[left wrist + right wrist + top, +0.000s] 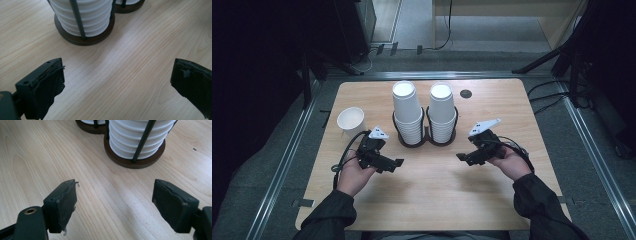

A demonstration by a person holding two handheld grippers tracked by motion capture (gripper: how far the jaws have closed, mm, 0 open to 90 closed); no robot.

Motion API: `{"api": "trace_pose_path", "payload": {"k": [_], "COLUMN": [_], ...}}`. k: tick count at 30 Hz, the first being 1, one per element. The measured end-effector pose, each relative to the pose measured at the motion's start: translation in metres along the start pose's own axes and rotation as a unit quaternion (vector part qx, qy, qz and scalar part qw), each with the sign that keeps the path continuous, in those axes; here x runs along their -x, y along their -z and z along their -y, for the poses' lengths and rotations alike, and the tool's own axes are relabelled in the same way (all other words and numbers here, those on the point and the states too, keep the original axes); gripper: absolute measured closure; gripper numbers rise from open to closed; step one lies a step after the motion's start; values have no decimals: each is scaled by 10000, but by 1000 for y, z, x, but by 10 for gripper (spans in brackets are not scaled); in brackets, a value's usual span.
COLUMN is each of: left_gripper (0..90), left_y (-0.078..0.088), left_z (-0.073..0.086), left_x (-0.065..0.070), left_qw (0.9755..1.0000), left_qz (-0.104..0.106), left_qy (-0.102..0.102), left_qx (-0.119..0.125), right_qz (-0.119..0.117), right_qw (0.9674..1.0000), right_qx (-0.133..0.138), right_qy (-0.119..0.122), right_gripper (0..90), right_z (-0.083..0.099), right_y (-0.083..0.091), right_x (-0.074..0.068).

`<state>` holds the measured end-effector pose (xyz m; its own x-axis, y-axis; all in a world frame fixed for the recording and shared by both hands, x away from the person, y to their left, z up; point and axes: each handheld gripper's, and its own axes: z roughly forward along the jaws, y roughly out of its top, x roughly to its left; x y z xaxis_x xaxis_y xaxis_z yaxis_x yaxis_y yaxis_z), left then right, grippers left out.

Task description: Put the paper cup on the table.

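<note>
both grippers are hovering low over the wooden table (pixel 437 190), jaws standing wide apart with nothing between them. the left gripper (pixel 398 163) is pointing toward the left stack of paper cups (pixel 407 114), the right gripper (pixel 460 157) toward the right stack of paper cups (pixel 442 112); both stacks are sitting upside down in a dark twin-ring holder (pixel 426 141) at the table's middle, and a single paper cup (pixel 350 121) is standing upright well off to the left. the cups are looking light, thin-walled and easy to crush, probably nested snugly, though the fit is hard to judge. a gentle pinch on the top cup's side wall, near its stiffer base, seems safest.
</note>
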<state>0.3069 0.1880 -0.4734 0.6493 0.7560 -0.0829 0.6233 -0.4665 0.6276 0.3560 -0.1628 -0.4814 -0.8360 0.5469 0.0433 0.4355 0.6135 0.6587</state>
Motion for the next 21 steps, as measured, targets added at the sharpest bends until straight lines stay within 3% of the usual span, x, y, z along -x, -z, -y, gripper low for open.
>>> {"api": "trace_pose_path", "payload": {"k": [11,16,21], "left_gripper": [0,0,0], "left_y": [-20,-28,-33], "left_z": [-10,-13,-17], "left_x": [14,23,38], "left_qw": [9992,9981,9966], "left_qz": [335,466,537], "left_qy": [-177,-369,-615], "left_qx": [-90,-182,-111], "right_qz": [-30,-18,-12], "right_qw": [10000,10000,10000], "right_qx": [-12,-10,-32], "right_qy": [12,-44,-63], "right_gripper": [204,204,204], "right_z": [5,8,10], "right_y": [2,4,4], "right_x": [-4,-5,-6]}}
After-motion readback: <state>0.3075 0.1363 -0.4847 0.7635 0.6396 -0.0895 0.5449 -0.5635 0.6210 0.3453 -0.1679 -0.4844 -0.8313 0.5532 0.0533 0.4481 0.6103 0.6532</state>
